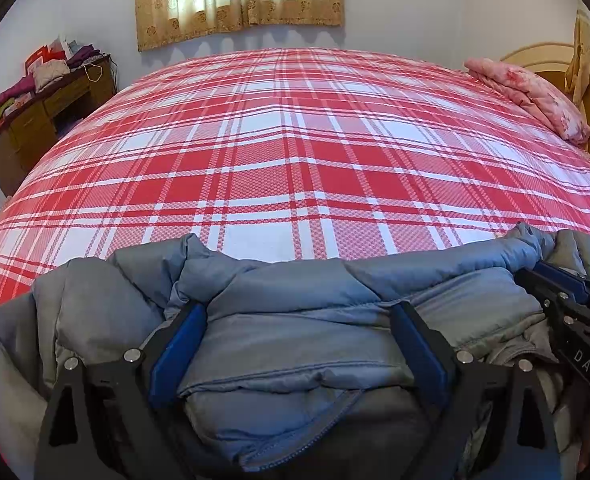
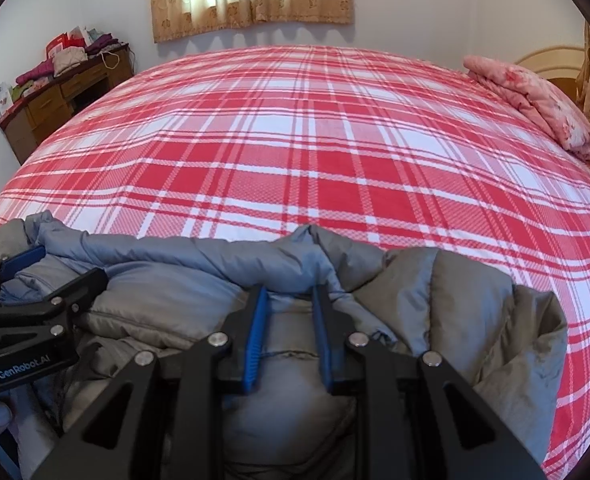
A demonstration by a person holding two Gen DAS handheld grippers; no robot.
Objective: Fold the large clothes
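With the puffy grey jacket [image 1: 295,344] bunched at the bed's [image 1: 295,160] near edge, the left gripper [image 1: 299,316] gapes wide while the right gripper [image 2: 289,300] pinches a ridge, so slick padding could slip free.

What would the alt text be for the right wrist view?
The right gripper, jaws fairly close together, straddles a fold of a grey-blue puffer jacket at the near edge of a bed with a red and white plaid cover. The left gripper works the jacket at lower left.
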